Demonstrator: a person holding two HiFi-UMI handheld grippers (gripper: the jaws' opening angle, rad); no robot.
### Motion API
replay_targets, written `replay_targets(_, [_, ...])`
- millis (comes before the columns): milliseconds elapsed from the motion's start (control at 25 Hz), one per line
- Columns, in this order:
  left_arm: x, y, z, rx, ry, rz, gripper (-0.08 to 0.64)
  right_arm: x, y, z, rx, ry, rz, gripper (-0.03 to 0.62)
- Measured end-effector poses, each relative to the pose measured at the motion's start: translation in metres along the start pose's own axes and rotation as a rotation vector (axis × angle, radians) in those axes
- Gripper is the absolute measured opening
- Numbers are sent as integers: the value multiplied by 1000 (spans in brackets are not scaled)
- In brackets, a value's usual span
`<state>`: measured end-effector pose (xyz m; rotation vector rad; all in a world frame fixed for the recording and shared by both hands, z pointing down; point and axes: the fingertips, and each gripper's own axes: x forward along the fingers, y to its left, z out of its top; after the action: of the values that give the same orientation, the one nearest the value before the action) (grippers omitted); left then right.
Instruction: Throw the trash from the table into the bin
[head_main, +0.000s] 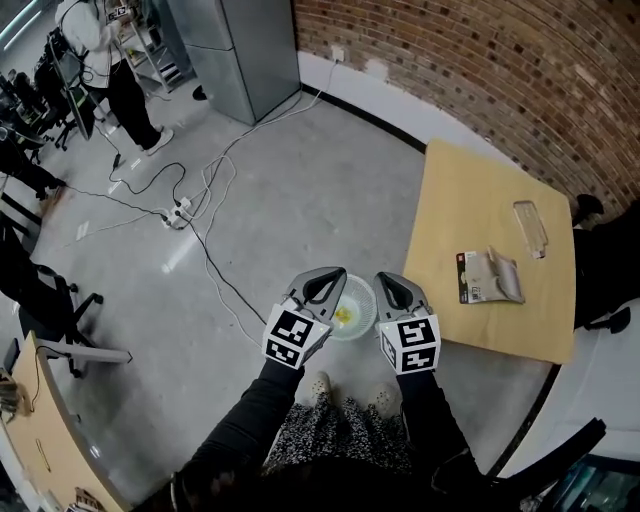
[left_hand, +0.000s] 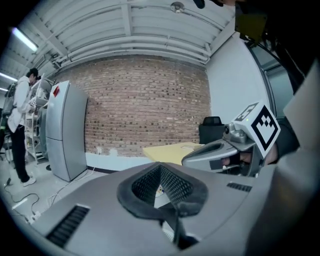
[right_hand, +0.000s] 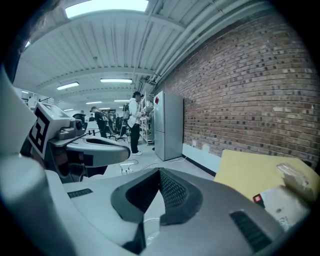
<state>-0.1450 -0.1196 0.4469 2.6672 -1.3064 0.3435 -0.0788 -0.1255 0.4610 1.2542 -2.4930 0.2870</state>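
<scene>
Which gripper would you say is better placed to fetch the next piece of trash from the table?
Probably right. The right gripper hovers on the side nearest the yellow wooden table, where the crumpled grey-and-white packet and the clear plastic piece lie. The left gripper sits farther off.

Pale wooden table (head_main: 470, 200), top otherwise bare. Two items lie on it: a flattened printed packet (head_main: 488, 277) and a clear plastic wrapper (head_main: 531, 228), close together, not touching. Grey floor (head_main: 330, 190) carries loose cables (head_main: 205, 250).
</scene>
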Motion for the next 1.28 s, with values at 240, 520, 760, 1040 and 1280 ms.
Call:
replay_targets(240, [24, -42, 30, 10, -29, -68, 6, -48, -49, 18, 9, -35, -109, 11])
replay_targets(520, [60, -91, 58, 24, -50, -129, 6, -107, -115, 24, 62, -70, -224, 11])
replay_targets(760, [82, -129, 82, 25, -85, -153, 5, -147, -152, 24, 86, -105, -285, 11])
replay_targets(1040, [111, -169, 96, 25, -98, -173, 6, -183, -190, 16, 90, -114, -320, 11])
replay_targets(1280, [123, -188, 90, -6, -83, -167, 6, -203, -215, 6, 116, -118, -338, 11])
